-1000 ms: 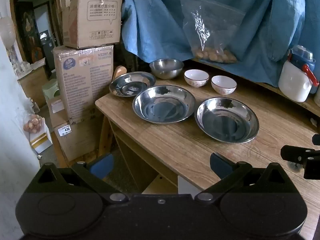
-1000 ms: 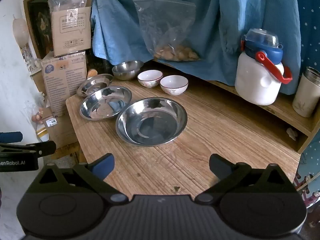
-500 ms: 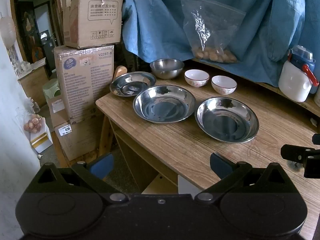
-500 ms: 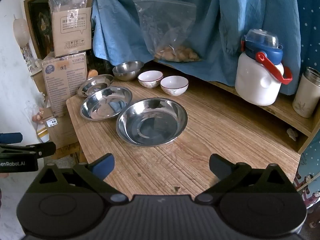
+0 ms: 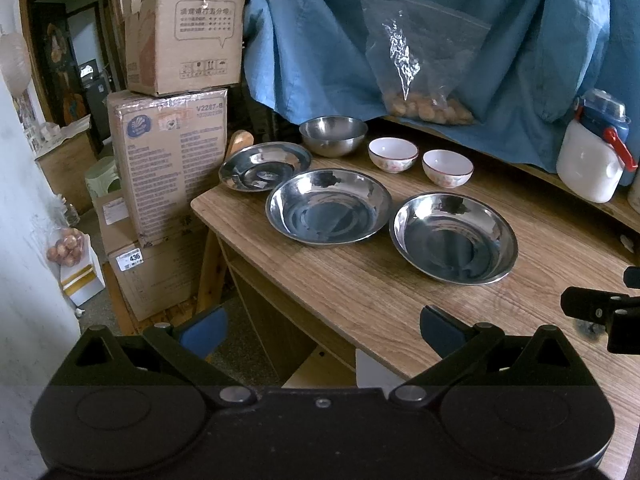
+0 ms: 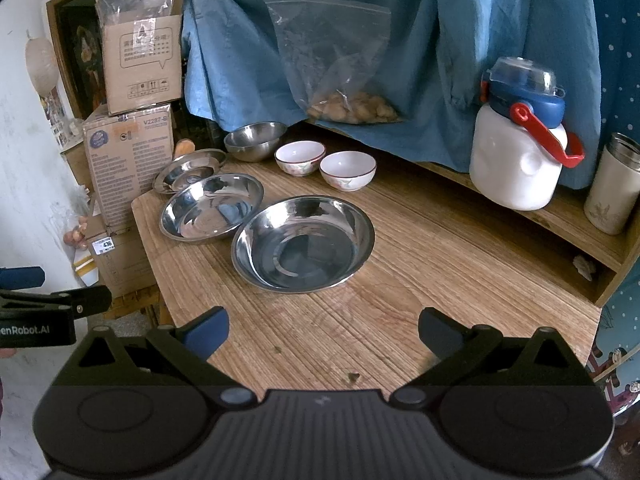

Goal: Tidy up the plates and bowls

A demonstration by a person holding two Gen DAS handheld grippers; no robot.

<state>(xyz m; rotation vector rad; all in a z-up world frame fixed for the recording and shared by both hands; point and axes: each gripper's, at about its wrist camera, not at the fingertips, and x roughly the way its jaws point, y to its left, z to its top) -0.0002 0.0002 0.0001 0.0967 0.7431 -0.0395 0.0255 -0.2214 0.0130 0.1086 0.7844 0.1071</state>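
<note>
Three steel plates lie in a row on the wooden table (image 5: 360,296): a small one (image 5: 265,165) at the far left corner, a larger one (image 5: 329,212) in the middle, and another (image 5: 454,237) to the right. Behind them stand a steel bowl (image 5: 333,135) and two white ceramic bowls (image 5: 393,153) (image 5: 447,167). My left gripper (image 5: 320,326) hovers open over the table's near left edge, holding nothing. My right gripper (image 6: 322,328) is open above the front of the table, short of the nearest steel plate (image 6: 303,243). Each gripper shows at the edge of the other's view.
Stacked cardboard boxes (image 5: 170,156) stand left of the table. A blue cloth (image 5: 400,40) hangs behind, with a clear bag of food (image 5: 420,64) in front of it. On a raised shelf at the right sit a white jug with a blue lid (image 6: 516,152) and a steel tumbler (image 6: 614,184).
Both views have shifted very slightly; the dishes have not moved and both grippers stay open.
</note>
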